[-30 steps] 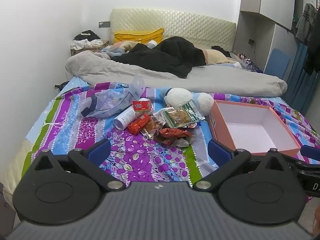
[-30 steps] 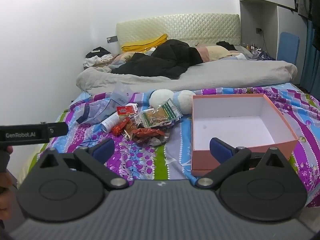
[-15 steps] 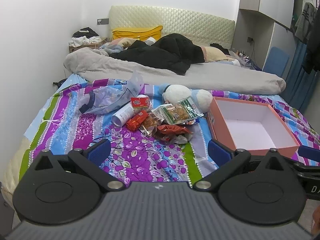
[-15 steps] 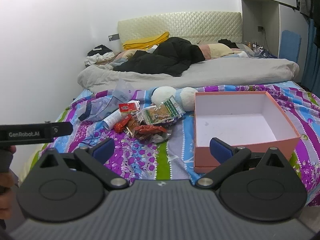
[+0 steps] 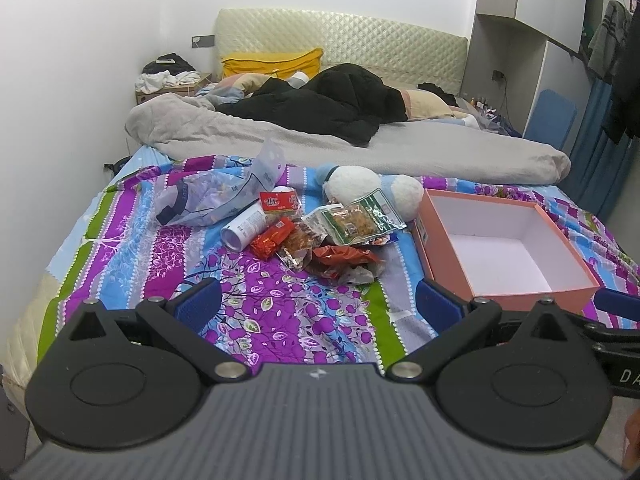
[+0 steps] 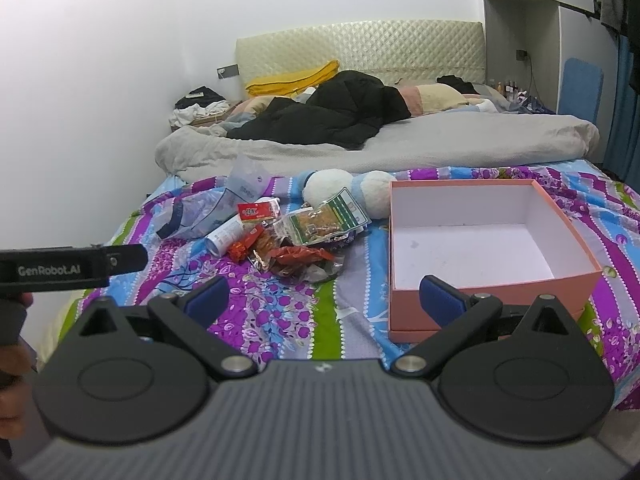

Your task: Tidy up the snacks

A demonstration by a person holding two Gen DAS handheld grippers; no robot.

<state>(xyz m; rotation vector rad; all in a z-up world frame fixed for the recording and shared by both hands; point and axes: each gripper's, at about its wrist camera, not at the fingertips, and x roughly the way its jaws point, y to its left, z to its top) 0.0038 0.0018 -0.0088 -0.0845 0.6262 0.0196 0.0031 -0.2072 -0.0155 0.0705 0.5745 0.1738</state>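
Note:
A pile of snack packets (image 5: 320,240) lies on the colourful bedspread: a green-labelled clear bag (image 5: 358,218), red wrappers (image 5: 340,258), a small red box (image 5: 278,203) and a white tube (image 5: 244,228). The pile also shows in the right wrist view (image 6: 296,240). An open, empty pink box (image 5: 500,248) (image 6: 476,248) sits to its right. My left gripper (image 5: 318,306) is open and empty, well short of the pile. My right gripper (image 6: 324,300) is open and empty, its right finger in front of the box's near wall.
A crumpled clear plastic bag (image 5: 216,196) lies left of the pile and a white plush toy (image 5: 372,188) behind it. A grey blanket (image 5: 360,148) and black clothes (image 5: 332,104) cover the far half of the bed. A wall runs along the left.
Both views have shifted a little, so the pile and box sit slightly differently in frame. Nothing on the bed has moved. Both grippers stay open.

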